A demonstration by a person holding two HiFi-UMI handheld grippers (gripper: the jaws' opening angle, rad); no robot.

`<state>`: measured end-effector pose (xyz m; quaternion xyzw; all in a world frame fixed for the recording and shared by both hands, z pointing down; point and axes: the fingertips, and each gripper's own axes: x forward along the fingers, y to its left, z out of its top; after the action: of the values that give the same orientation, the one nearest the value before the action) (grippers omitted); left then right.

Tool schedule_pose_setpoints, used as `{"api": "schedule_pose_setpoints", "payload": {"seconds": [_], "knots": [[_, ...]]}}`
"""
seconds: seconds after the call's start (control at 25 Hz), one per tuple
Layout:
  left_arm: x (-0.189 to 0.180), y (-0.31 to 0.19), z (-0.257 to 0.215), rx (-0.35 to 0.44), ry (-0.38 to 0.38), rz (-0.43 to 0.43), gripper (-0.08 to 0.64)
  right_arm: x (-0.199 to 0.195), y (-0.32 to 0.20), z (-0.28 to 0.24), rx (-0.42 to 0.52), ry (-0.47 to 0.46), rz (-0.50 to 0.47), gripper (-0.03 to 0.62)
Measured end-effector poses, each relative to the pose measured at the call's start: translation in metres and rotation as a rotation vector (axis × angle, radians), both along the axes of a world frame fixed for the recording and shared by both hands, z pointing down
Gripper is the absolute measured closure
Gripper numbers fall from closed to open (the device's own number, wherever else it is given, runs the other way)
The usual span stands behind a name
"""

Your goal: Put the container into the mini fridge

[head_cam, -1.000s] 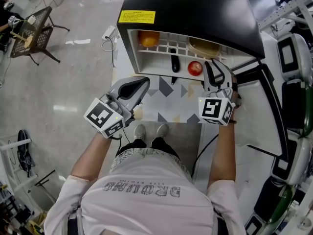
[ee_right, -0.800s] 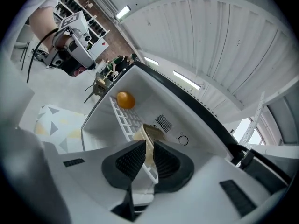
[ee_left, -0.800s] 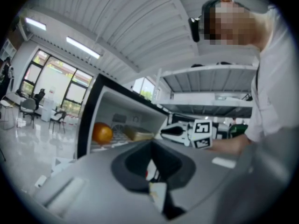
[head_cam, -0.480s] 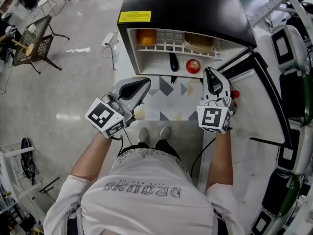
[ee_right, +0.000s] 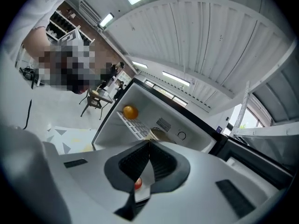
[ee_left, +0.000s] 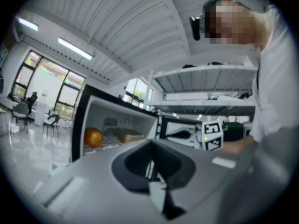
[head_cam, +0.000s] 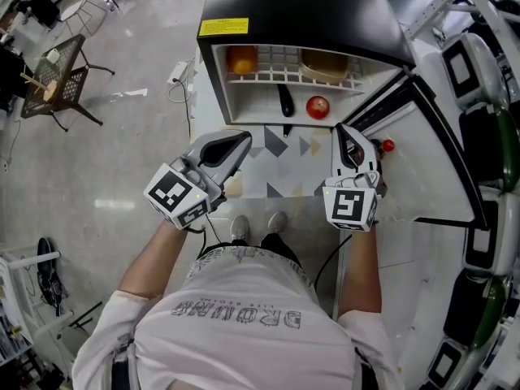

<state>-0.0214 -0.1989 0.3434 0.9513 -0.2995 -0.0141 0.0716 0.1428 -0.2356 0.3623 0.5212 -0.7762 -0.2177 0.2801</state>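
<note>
Pinching together on nothing, the right claw (head_cam: 342, 130) has just been closing, and its two grey jaws meet along a thin seam with no object between them. Its own view looks past the joined tips into the open cabinet. The left claw (head_cam: 245, 137) is likewise closed and empty, its jaws meeting at the tip around a dark oval hollow. Both claws are held side by side and apart from each other, the left at 9 o'clock of the right, each carrying a white cube with black square markers. Below them lies a pale floor mat printed with grey triangles (head_cam: 280, 146). At 12 o'clock from the claws stands the black-topped, white-lined mini fridge (head_cam: 301, 15), its door (head_cam: 422, 165) swung wide toward 3 o'clock. The round tan container (head_cam: 326, 62) already sits inside on the white wire shelf (head_cam: 276, 78), at the shelf's 3 o'clock end, with a round orange fruit (head_cam: 242, 58) at the 9 o'clock end. On the fridge floor under the shelf rest a slim black object (head_cam: 285, 100) and, at its 3 o'clock, a small round red fruit (head_cam: 318, 106), touched by neither claw.
</note>
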Motion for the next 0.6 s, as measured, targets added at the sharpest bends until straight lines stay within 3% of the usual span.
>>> {"api": "schedule_pose_setpoints", "payload": {"seconds": [0.6], "knots": [[-0.002, 0.018, 0.002, -0.001, -0.008, 0.013, 0.552, -0.018, 0.032, 0.0, -0.009, -0.074, -0.025, 0.591]]}}
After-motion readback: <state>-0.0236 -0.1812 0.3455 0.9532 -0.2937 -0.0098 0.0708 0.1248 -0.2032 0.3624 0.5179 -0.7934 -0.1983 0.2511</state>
